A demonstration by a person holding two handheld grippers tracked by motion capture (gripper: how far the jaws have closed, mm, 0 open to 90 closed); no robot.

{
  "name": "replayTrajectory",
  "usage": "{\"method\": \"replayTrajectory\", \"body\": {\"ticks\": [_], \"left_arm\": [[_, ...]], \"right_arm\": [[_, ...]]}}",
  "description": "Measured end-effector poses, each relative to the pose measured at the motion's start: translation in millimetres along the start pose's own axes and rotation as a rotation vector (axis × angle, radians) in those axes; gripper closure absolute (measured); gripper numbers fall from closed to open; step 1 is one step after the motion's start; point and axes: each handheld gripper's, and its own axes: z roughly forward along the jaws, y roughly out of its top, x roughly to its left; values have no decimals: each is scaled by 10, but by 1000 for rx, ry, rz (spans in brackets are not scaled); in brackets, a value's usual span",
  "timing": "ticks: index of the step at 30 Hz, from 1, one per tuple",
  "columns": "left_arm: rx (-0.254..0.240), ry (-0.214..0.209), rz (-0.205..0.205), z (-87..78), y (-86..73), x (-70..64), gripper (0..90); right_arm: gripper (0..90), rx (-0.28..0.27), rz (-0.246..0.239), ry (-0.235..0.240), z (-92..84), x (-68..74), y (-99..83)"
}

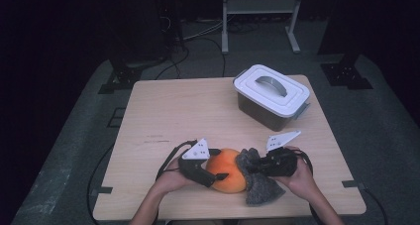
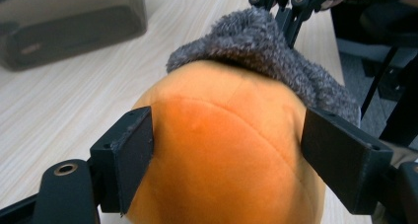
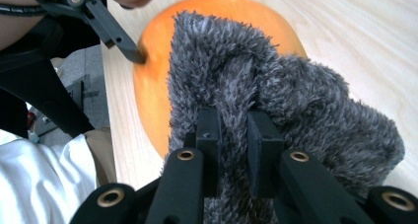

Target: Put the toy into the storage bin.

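Note:
A round orange plush (image 1: 228, 168) lies near the table's front edge, with a grey fluffy cloth (image 1: 260, 188) draped over its right side. My left gripper (image 1: 218, 164) straddles the plush from the left. In the left gripper view its pads (image 2: 133, 155) sit at the sides of the plush (image 2: 222, 135) without denting it. My right gripper (image 1: 247, 168) comes in from the right and is shut on a fold of the cloth (image 3: 305, 100); the right gripper view shows its jaws (image 3: 231, 130) pinching the pile. The cloth (image 2: 261, 41) caps the far side of the plush.
A dark plastic box with a white handled lid (image 1: 271, 93) stands at the back right of the wooden table (image 1: 173, 116). Cables trail from both grippers over the front edge. Dark stands and a metal frame stand on the floor behind.

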Motion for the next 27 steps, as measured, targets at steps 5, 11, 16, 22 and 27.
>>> {"method": "replayTrajectory", "body": {"ticks": [5, 11, 16, 22, 27], "left_arm": [[5, 3, -9, -32, -41, 11, 328], [-17, 9, 10, 34, 43, -64, 346], [-13, 16, 65, 75, 142, -168, 300], [-4, 3, 11, 2, 92, -68, 147], [-21, -22, -29, -20, 15, -32, 320]], "right_arm": [[777, 32, 37, 13, 0, -102, -99], [776, -60, 27, 29, -189, 3, 53], [773, -37, -27, 9, -94, 111, 168], [775, -24, 18, 27, -81, -11, 37], [773, 16, 30, 1, -137, -70, -9]]}}
